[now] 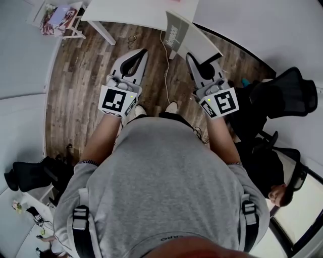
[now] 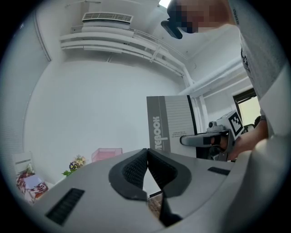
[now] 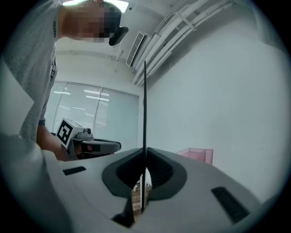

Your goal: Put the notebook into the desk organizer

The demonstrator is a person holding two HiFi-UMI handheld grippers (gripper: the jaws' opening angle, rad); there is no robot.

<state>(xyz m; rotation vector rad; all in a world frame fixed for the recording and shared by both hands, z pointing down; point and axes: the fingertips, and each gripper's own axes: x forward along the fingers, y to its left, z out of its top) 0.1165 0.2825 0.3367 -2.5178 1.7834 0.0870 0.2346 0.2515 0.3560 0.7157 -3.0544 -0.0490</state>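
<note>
Transport step in hand: notebook lifted, not yet stowed

Head view: right claw points level ahead of the person, pads clamped on one edge of the notebook, which extends beyond its tips. Left claw rides level beside it, apart from the notebook. Ahead of both claws lies a white table.

Left gripper view: the left claw's jaws are pressed together with nothing between them. The notebook's grey cover shows off to its right. A pink box, judged to be the desk organizer, sits ahead and to its left.

Right gripper view: the notebook is seen edge-on, rising straight from the closed jaws. The pink box sits ahead, right of the tips.

Next move calls for carrying the notebook forward to the box, aligning its edge over the opening, and lowering it before release
</note>
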